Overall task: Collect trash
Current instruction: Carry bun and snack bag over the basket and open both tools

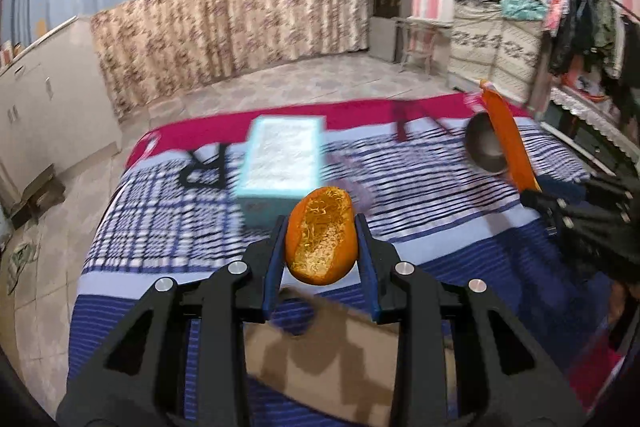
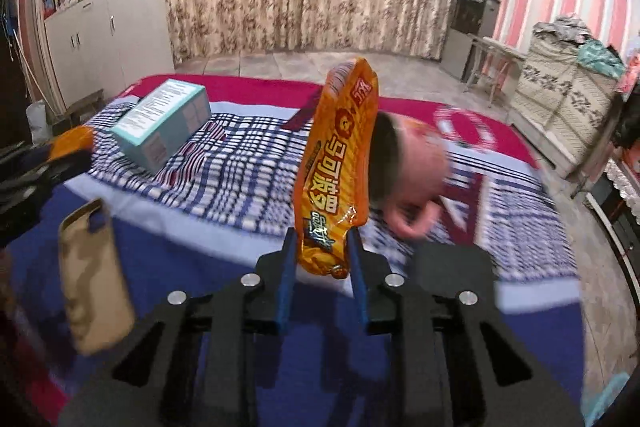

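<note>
My left gripper is shut on an orange peel, its pithy inside facing me, held above the checked bedspread. My right gripper is shut on the lower end of an orange snack wrapper that stands upright above the bedspread. The wrapper and the right gripper also show at the right of the left wrist view. The left gripper with the peel shows at the left edge of the right wrist view.
A teal box lies on the bedspread. A pink cup lies on its side behind the wrapper. A brown paper bag sits near the front. Cabinets, curtains and a clothes rack surround the bed.
</note>
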`<state>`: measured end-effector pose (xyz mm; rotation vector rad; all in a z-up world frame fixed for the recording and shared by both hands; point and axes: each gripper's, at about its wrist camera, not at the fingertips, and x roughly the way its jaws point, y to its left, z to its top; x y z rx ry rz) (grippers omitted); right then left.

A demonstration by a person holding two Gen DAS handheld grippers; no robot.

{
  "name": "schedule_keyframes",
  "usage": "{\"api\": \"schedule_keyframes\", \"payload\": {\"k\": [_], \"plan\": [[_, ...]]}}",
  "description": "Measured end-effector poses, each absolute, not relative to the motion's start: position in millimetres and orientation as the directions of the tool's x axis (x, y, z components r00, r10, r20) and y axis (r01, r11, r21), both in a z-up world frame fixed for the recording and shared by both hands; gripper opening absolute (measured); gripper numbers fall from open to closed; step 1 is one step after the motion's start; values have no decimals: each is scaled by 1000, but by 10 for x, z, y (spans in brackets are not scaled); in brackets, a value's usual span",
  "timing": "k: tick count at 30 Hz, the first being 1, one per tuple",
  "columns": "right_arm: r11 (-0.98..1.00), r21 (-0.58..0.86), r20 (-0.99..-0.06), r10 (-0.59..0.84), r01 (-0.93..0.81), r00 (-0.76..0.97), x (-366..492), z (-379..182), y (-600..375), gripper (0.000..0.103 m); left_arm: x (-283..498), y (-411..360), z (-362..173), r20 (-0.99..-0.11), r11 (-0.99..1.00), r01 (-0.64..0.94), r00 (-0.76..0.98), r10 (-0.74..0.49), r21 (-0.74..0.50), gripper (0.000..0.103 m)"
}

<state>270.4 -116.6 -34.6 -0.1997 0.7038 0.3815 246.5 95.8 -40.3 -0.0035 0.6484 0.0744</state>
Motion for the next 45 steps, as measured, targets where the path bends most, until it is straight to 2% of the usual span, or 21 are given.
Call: {"api": "schedule_keyframes", "payload": {"k": [6, 12, 28, 33, 39, 45], "plan": [[955, -64, -638, 183, -289, 748, 2053, -98, -1984, 25, 2409, 190, -178, -554, 997, 71, 831, -46, 24, 32], [996, -24, -612, 55, -89, 789, 1627, 33, -2969, 25, 2438, -609, -100, -556, 980, 197, 815, -163, 1, 32], [924, 108, -598, -235, 368, 766, 1095, -316, -5015, 25, 2425, -2584, -18, -540, 895, 445, 759, -364, 22, 32], [890, 119, -622, -279, 441, 732, 969, -485, -5342, 25, 2298, -3181, -66, -534, 852, 521, 736, -415, 56, 32], [841, 169, -622, -314, 515, 717, 818, -573, -5660, 25, 2233, -3770, -144, -574, 807, 590, 665, -478, 12, 33], [845, 171, -620, -308, 507, 721, 784, -615, -5728, 25, 2151, -4239, -504, -618, 763, 646, 608, -498, 20, 33]]}}
